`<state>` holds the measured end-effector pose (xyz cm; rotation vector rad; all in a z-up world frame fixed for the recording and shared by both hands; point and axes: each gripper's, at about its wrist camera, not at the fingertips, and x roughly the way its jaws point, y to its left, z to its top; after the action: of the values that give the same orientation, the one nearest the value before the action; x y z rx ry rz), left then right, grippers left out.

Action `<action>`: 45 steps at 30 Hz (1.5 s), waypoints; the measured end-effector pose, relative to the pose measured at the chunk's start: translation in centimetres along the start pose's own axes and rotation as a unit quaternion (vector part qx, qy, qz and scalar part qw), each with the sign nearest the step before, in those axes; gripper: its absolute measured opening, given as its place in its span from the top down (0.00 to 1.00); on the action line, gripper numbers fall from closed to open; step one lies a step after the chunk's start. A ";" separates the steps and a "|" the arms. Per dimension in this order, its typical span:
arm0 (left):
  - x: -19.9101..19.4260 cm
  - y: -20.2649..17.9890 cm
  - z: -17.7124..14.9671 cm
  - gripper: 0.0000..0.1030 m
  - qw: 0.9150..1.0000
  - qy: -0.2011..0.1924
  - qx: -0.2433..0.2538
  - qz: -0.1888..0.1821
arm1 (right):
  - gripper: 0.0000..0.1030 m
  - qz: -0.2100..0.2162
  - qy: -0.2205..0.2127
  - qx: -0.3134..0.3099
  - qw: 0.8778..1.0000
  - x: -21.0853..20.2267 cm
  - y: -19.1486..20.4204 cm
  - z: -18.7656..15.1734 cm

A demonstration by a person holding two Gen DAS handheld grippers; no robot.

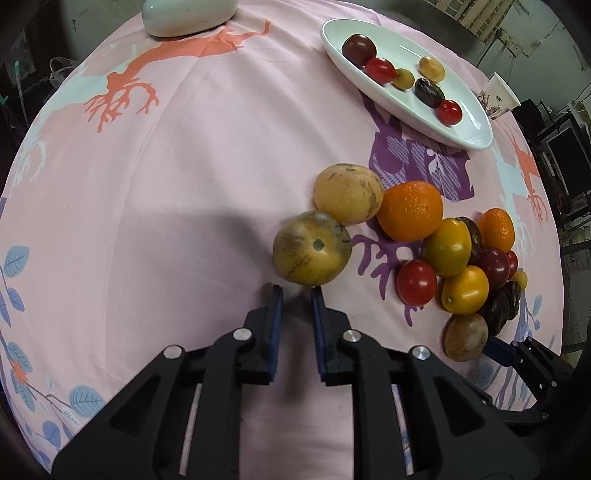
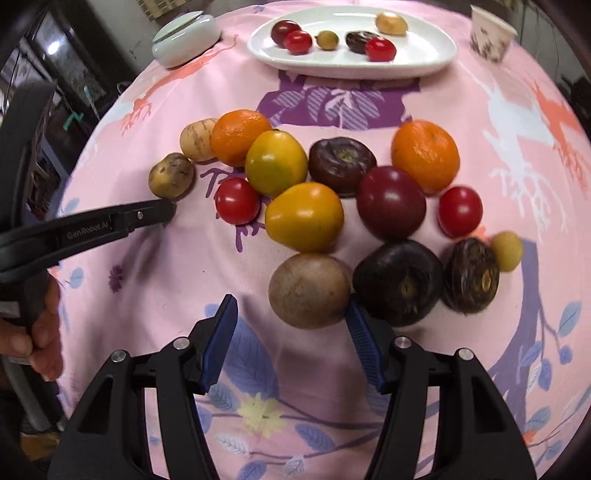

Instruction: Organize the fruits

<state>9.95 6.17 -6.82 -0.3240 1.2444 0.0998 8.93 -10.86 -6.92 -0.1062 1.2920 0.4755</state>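
Loose fruits lie in a cluster on the pink printed cloth [image 1: 184,184]: oranges [image 2: 240,136], yellow tomatoes [image 2: 303,216], red tomatoes [image 2: 237,201], dark purple fruits [image 2: 399,282] and brown round ones. My left gripper [image 1: 297,293] is shut with nothing between its pads, its tips just short of a yellow-brown fruit [image 1: 312,253]. From the right wrist it shows side-on as the left gripper [image 2: 164,211] beside that same fruit [image 2: 171,180]. My right gripper [image 2: 291,301] stands open; a brown fruit [image 2: 309,291] sits partly between its jaws, close to the right finger and apart from the left one.
A white oval plate [image 1: 406,107] [image 2: 424,59] at the far side holds several small fruits. A white lidded bowl [image 2: 186,37] stands far left, a paper cup [image 2: 489,33] far right. A person's hand [image 2: 40,332] grips the left tool. The table edge curves round the cloth.
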 end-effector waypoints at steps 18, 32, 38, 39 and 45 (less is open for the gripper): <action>0.7 -1.7 1.8 0.57 0.999 -0.017 0.039 0.025 | 0.63 0.027 0.007 0.040 0.999 -3.6 -5.5 -4.4; -2.0 -2.1 -0.5 0.61 0.998 -0.017 0.059 0.032 | 0.63 0.033 -0.011 0.035 0.999 -5.0 -5.1 -4.0; -4.6 -2.7 -1.1 0.61 0.998 -0.028 0.056 -0.002 | 0.63 0.028 -0.041 0.030 0.998 -6.3 -5.8 -1.9; -4.9 -2.9 -0.9 0.61 0.998 -0.032 0.058 -0.007 | 0.63 0.024 -0.044 0.034 0.998 -6.4 -6.2 -1.4; -6.6 -5.4 3.6 0.61 0.995 -0.063 0.065 -0.042 | 0.63 0.026 -0.098 0.057 0.993 -8.3 -8.2 2.8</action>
<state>12.50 2.78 1.39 -0.2532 1.1057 -0.0319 13.07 -19.62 0.14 0.0699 1.1293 0.4444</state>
